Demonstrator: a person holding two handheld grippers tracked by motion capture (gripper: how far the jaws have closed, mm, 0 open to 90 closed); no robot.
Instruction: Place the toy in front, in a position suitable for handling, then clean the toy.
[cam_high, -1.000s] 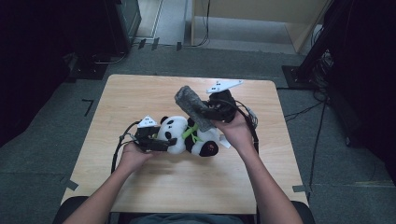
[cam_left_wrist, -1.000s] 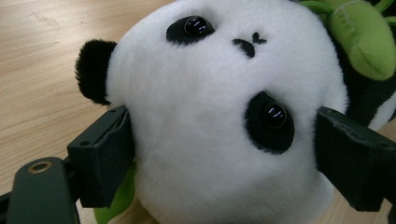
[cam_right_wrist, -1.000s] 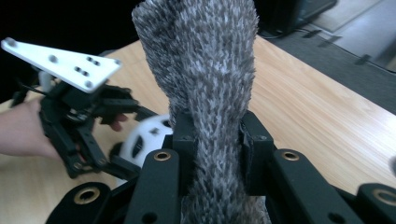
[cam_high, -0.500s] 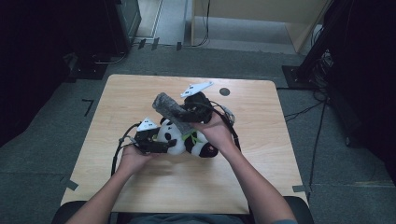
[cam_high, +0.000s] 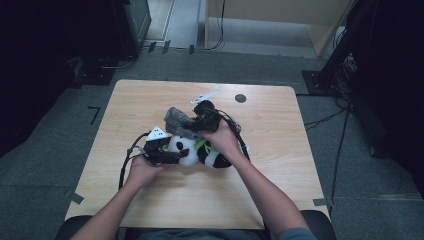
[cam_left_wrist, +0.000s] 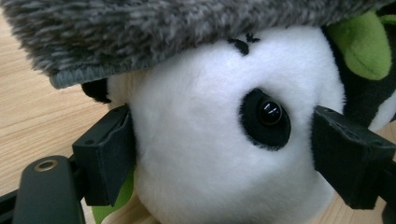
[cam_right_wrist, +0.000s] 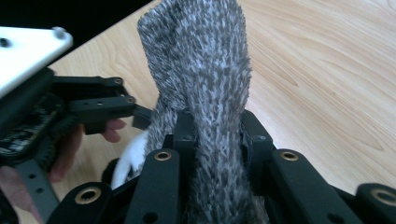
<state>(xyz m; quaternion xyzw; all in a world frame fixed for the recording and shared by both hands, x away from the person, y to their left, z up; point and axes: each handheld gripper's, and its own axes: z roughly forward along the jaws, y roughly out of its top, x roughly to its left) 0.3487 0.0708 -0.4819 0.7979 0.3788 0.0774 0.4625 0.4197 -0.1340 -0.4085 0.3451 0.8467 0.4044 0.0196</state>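
The left gripper (cam_left_wrist: 224, 158) has its two black jaws pressed against either side of the white round head of a black-and-white plush panda toy (cam_left_wrist: 205, 158), clamping it; the toy's far side and body run out of that view, with only one glossy eye in its black patch and a bit of green trim at the upper right visible. In the high view this gripper (cam_high: 172, 154) sits at the left of the panda (cam_high: 200, 152), which lies on the light wooden table (cam_high: 280, 130) near its middle, partly hidden by both hands.

The right gripper (cam_right_wrist: 212, 135) has its jaws closed tightly on a strip of fuzzy grey knitted cloth (cam_right_wrist: 205, 79), which stands up between them and covers the inner jaw faces. In the left gripper view the grey cloth (cam_left_wrist: 154, 32) hangs over the top of the panda's head, touching it. From above, the right gripper (cam_high: 197, 120) and cloth (cam_high: 177, 122) lie just beyond the toy. A small dark round mark (cam_high: 240, 98) sits on the table farther back.
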